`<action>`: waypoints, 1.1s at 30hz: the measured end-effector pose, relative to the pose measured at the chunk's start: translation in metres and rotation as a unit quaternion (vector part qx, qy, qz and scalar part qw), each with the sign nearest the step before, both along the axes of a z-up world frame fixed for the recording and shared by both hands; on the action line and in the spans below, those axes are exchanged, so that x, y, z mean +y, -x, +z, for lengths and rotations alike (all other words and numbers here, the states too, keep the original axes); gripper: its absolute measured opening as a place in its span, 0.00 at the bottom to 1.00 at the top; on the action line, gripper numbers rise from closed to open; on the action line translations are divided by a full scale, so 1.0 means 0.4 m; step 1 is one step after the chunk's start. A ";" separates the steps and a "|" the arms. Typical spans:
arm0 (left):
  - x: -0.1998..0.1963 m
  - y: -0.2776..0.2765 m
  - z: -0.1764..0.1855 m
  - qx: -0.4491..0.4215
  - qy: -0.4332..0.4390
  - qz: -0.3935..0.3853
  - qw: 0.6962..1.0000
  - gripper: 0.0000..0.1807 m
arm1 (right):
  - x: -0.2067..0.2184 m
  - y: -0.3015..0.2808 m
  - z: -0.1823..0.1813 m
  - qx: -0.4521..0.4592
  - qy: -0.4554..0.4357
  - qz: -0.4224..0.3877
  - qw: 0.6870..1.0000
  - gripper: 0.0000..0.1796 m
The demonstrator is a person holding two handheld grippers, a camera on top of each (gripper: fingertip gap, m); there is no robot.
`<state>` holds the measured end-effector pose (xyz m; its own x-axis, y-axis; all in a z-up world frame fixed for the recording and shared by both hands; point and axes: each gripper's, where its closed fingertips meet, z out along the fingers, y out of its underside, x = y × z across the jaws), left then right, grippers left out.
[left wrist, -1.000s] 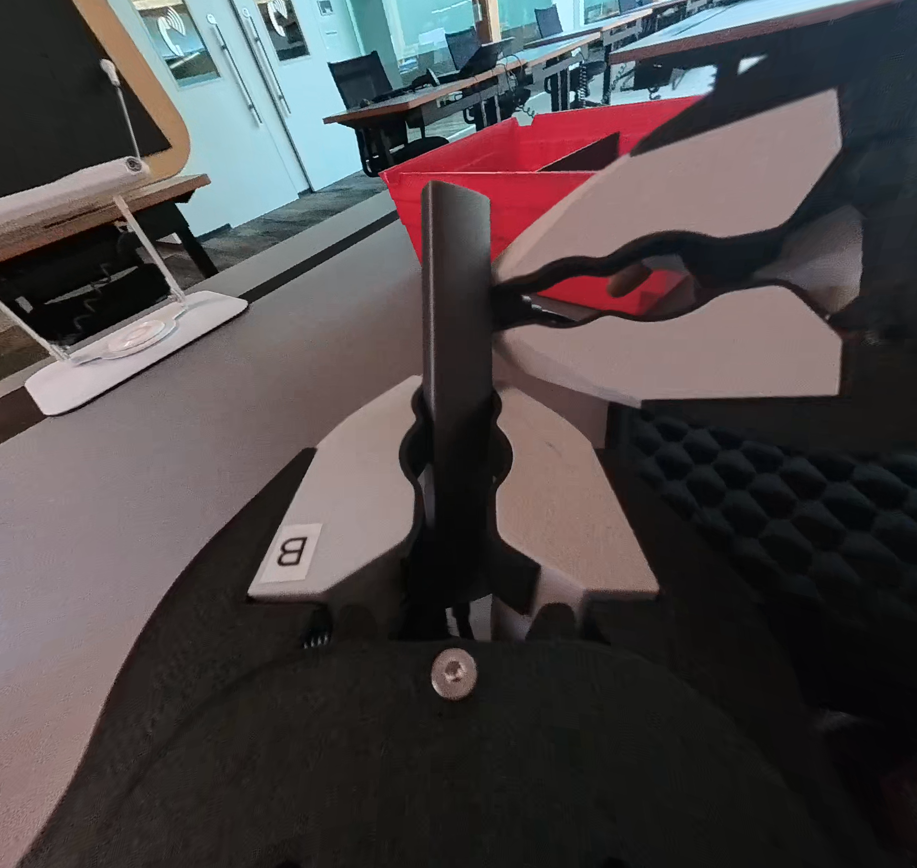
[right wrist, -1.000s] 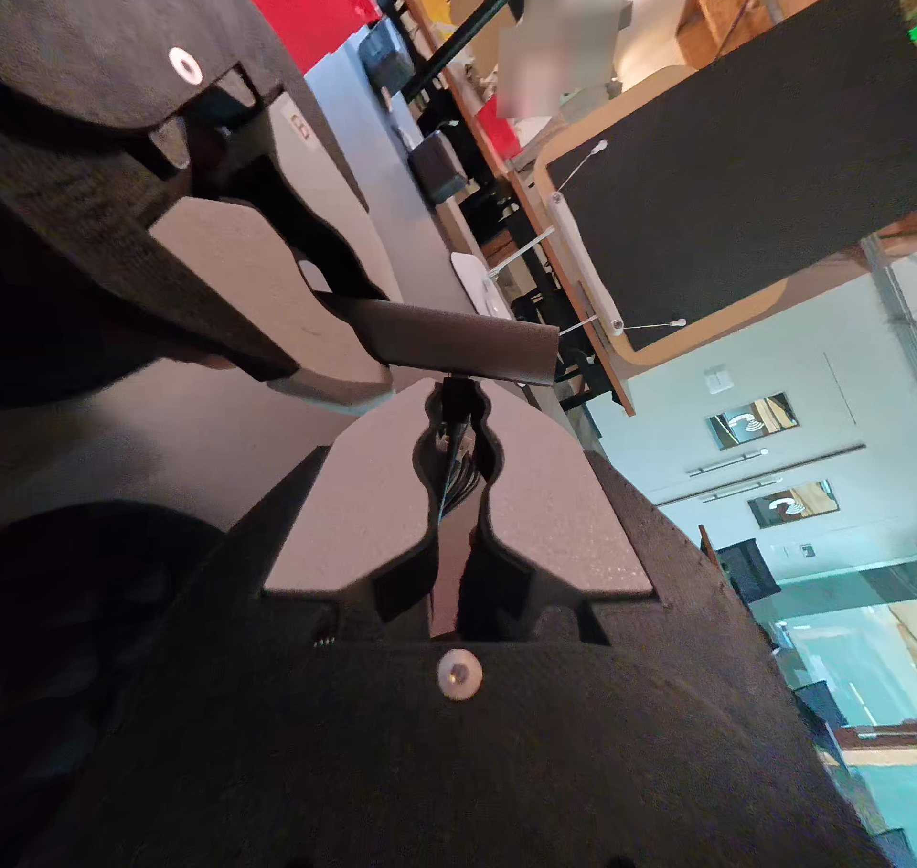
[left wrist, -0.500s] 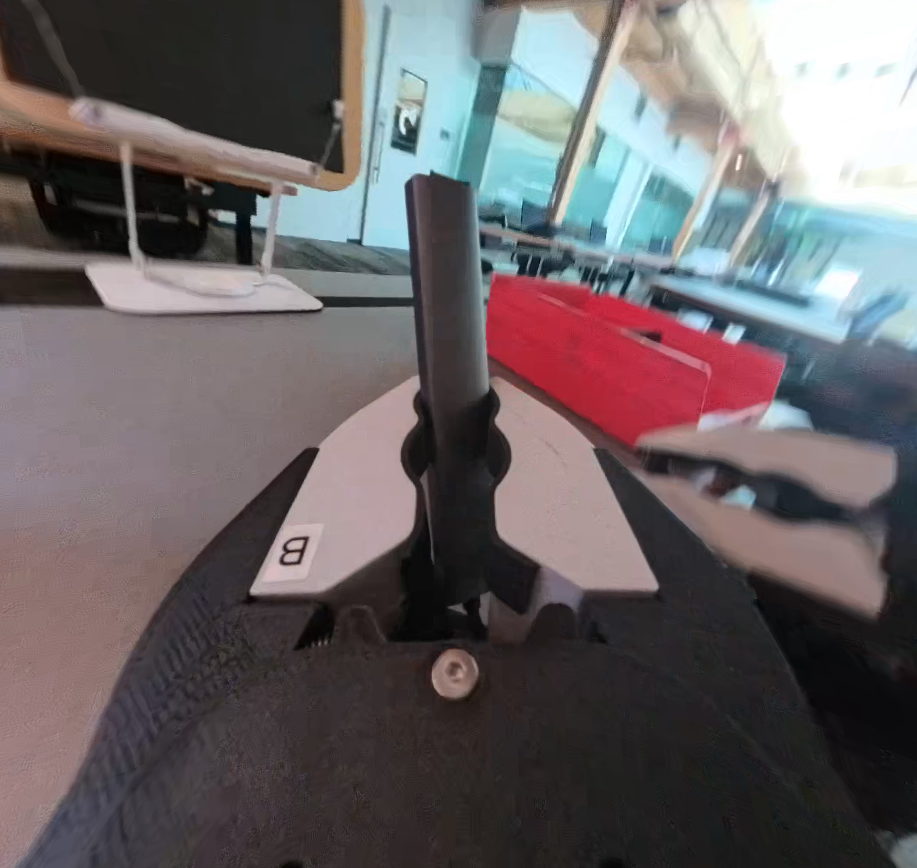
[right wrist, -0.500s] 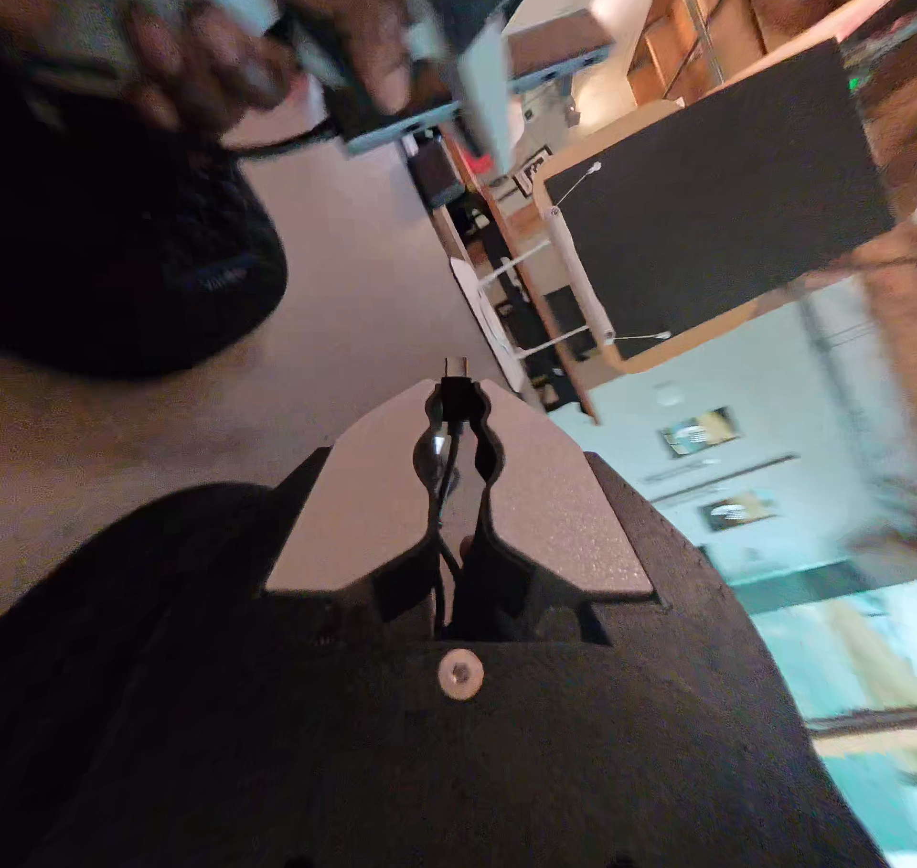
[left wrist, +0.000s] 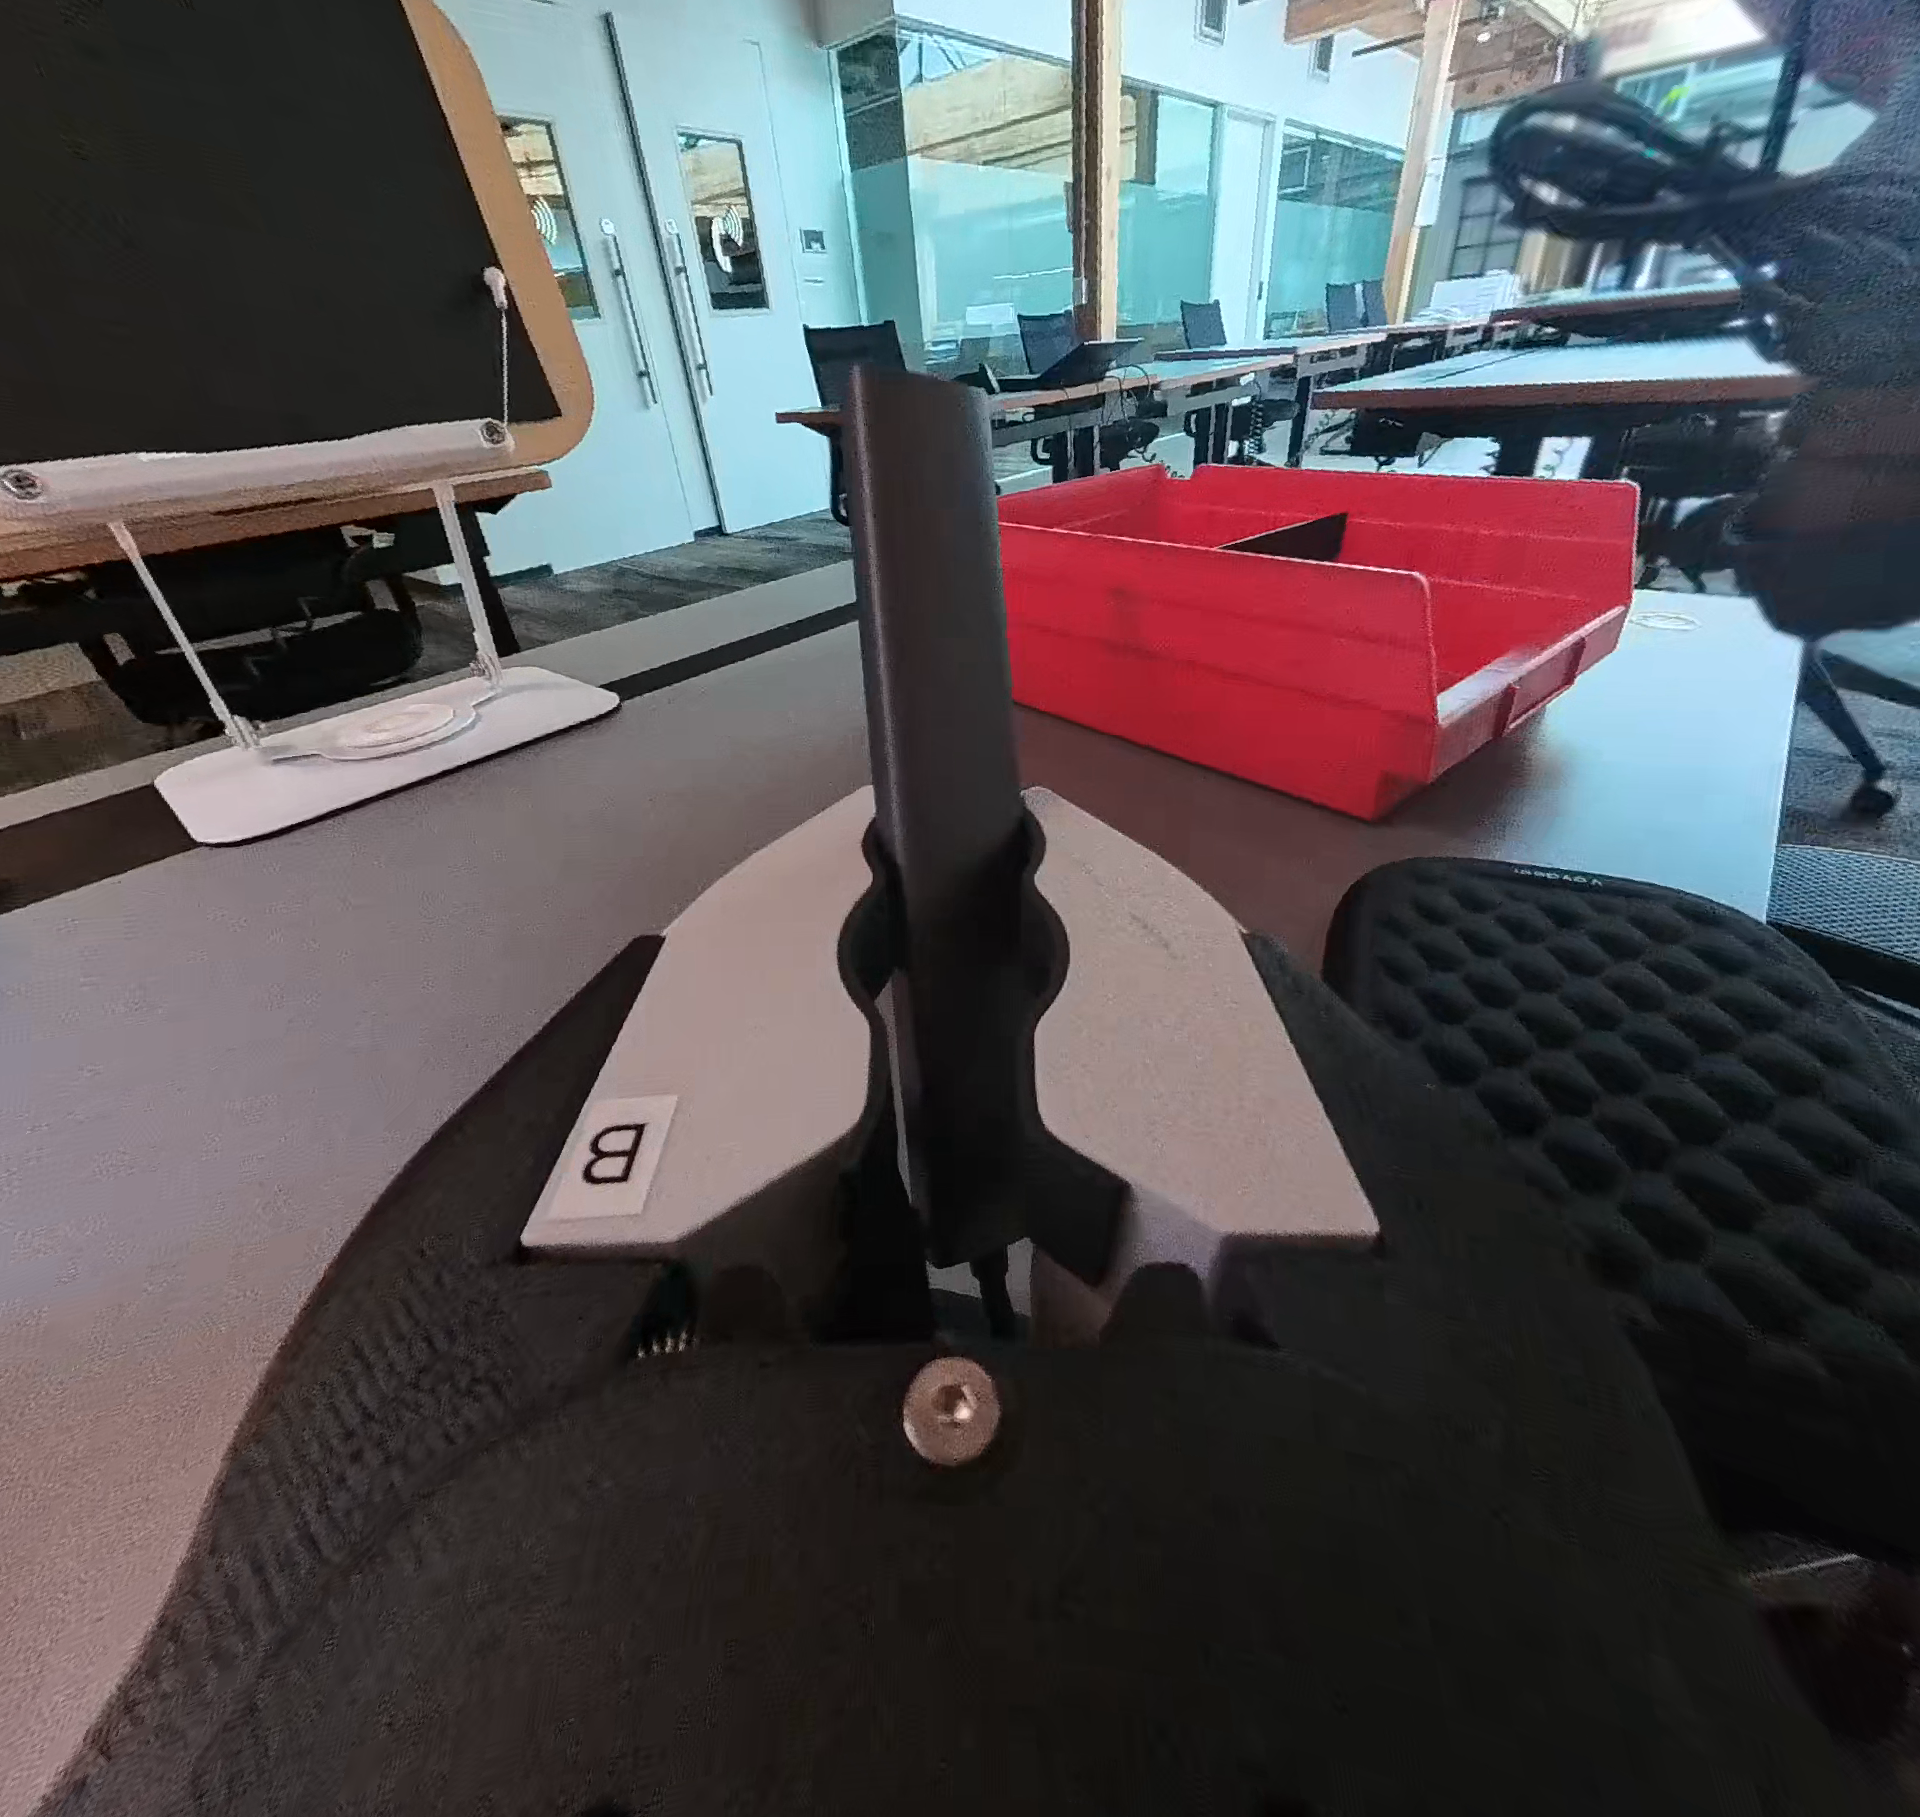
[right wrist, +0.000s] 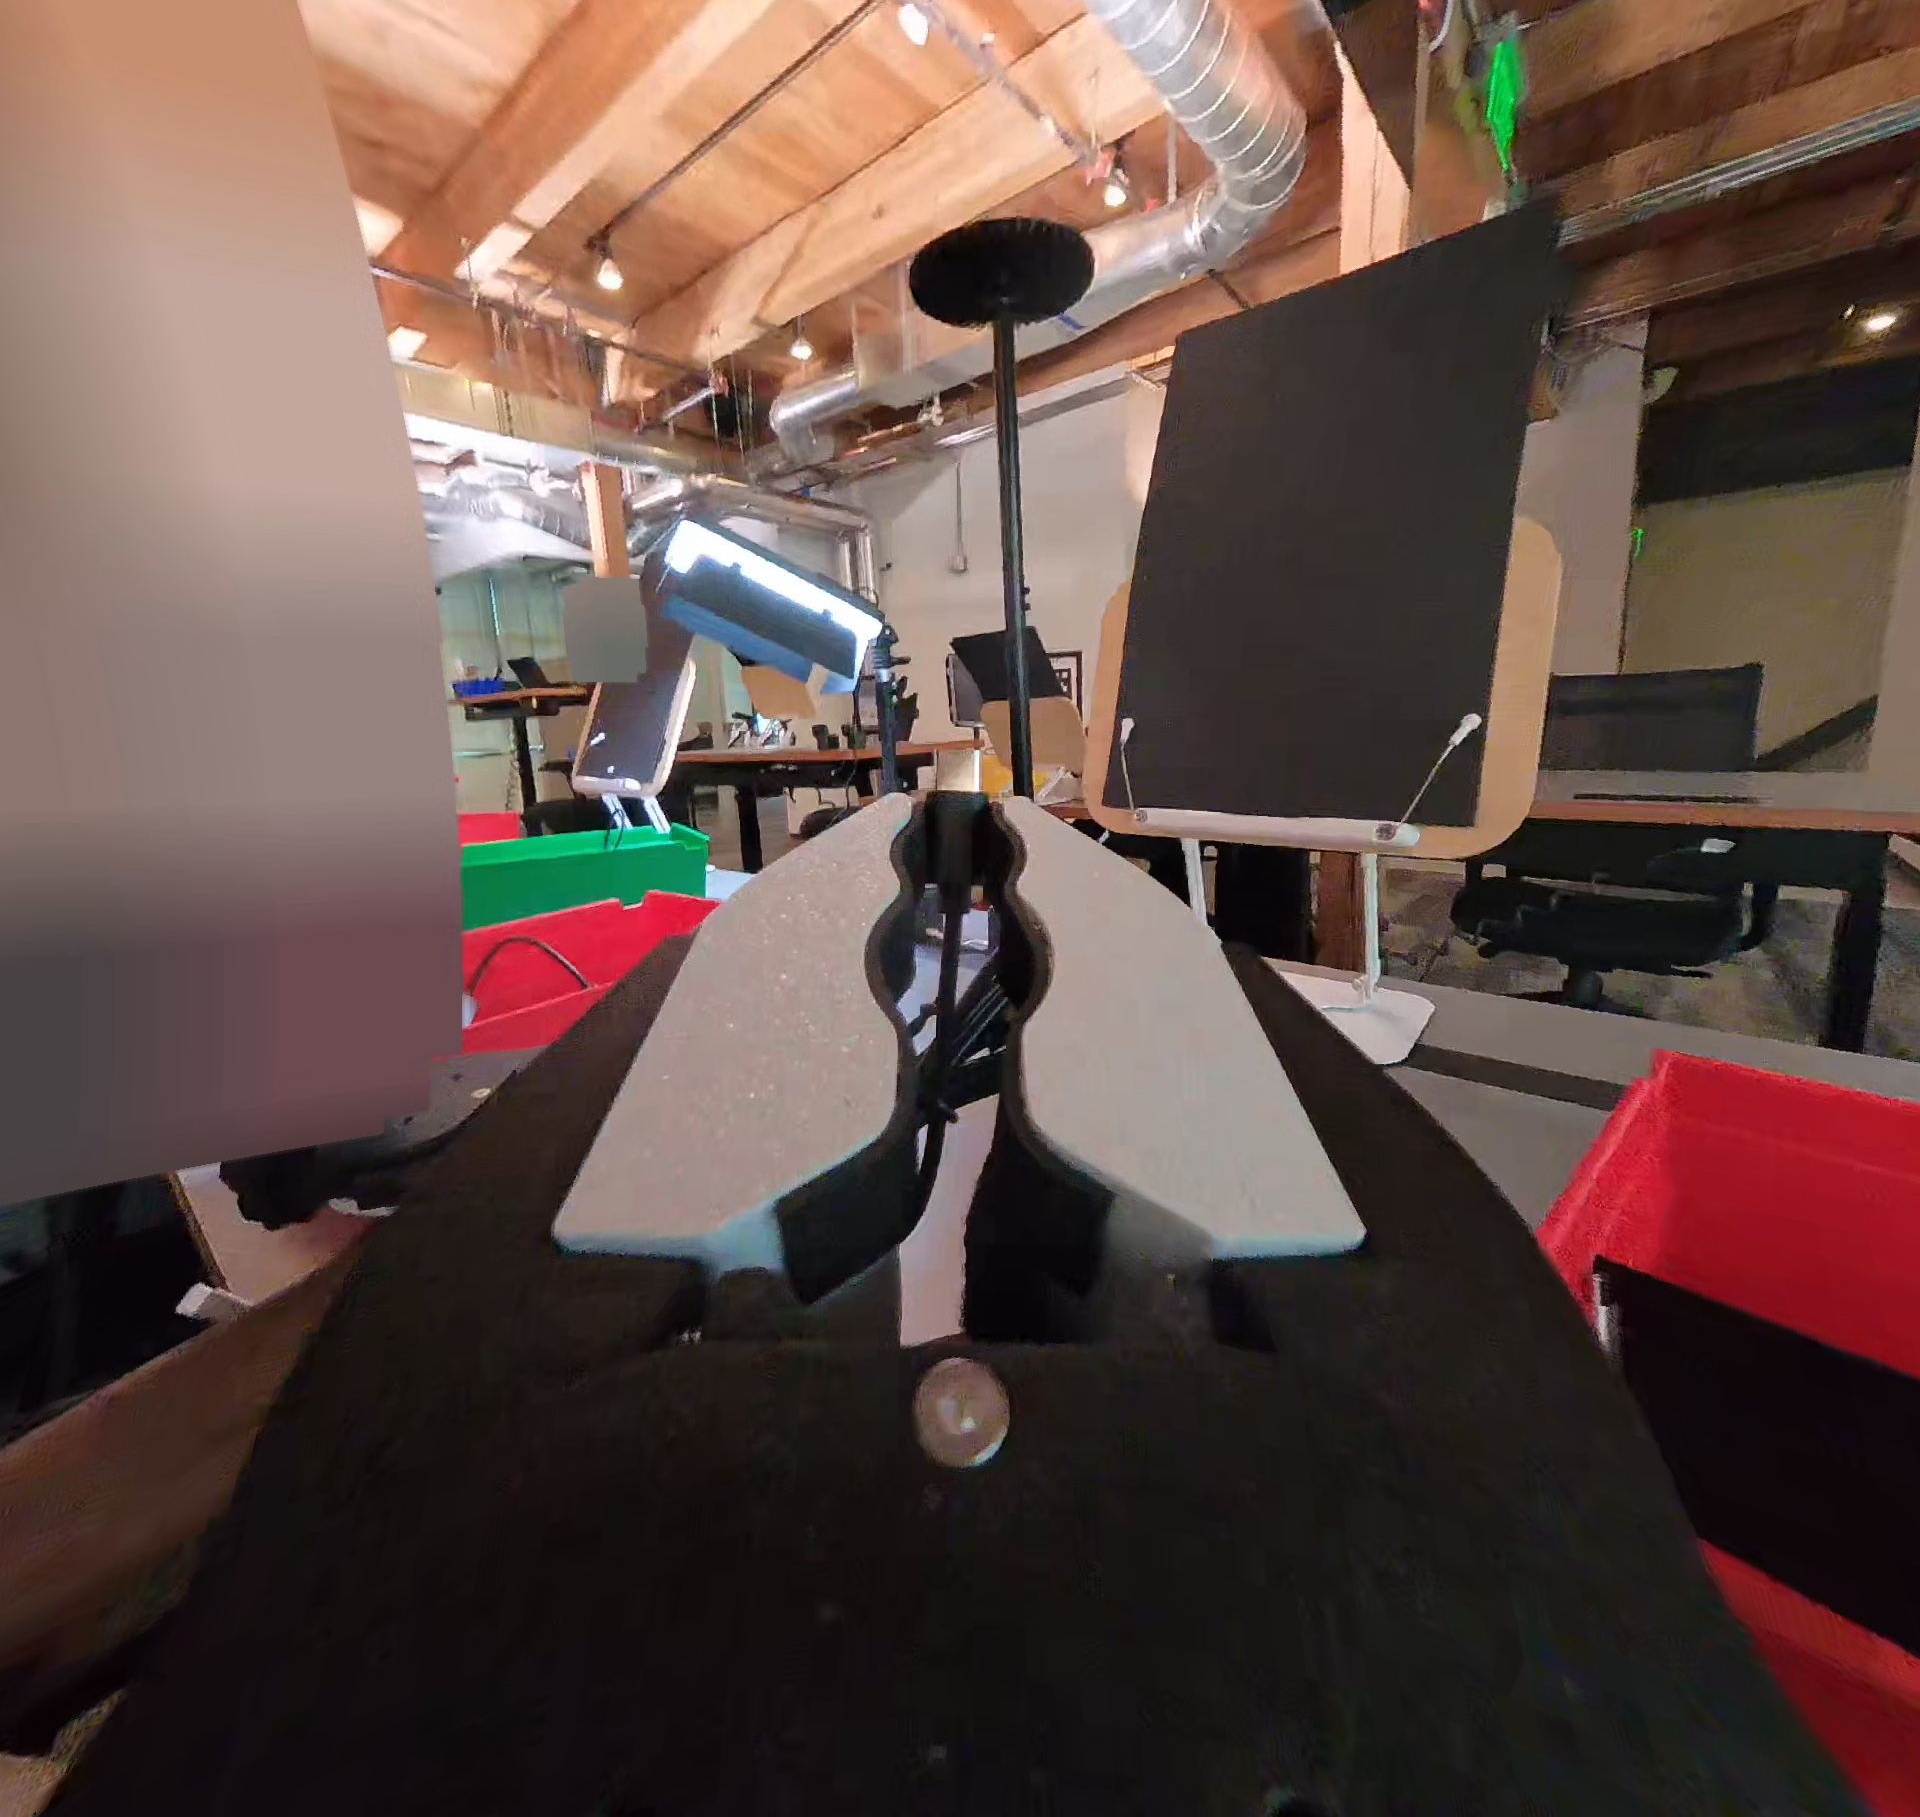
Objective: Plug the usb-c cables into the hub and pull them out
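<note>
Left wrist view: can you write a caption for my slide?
Left gripper clamps the dark hub upright above the grey table.

Cable (right wrist: 957, 858) unplugged from hub (left wrist: 928, 687); grippers apart.

The hub (left wrist: 925, 728) stands upright between the left gripper (left wrist: 951, 894) fingers — bin (left wrist: 1299, 645) far right on the table (left wrist: 312, 988), stand (left wrist: 384, 739) far left.

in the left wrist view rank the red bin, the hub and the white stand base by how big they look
1. red bin
2. hub, though nearness to the camera inflates it
3. white stand base
</note>
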<state>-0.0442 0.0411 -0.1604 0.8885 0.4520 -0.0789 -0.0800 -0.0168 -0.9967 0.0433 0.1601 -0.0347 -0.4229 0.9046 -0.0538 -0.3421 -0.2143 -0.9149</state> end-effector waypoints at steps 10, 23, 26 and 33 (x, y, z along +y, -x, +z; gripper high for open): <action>-0.011 -0.002 0.014 -0.004 -0.026 -0.007 1.000 0.11 | 0.330 -0.001 -0.018 -0.040 -0.073 -0.224 0.971 0.06; -0.018 -0.001 0.022 -0.007 -0.039 -0.008 0.999 0.11 | 0.482 0.136 -0.328 -0.371 -0.147 -0.299 0.867 0.12; -0.019 0.000 0.024 -0.007 -0.043 -0.008 0.999 0.11 | 0.466 0.138 -0.311 -0.359 -0.154 -0.307 0.868 0.20; -0.016 -0.006 0.025 0.002 -0.038 -0.011 0.999 0.11 | 0.113 0.114 -0.145 -0.188 -0.071 -0.076 0.977 0.25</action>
<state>-0.0420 0.0347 -0.1504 0.8983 0.4365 -0.0493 -0.0838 0.0601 -0.9947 -0.0025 0.2055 -0.0928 -0.2576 0.9650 -0.0494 0.0060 -0.0495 -0.9988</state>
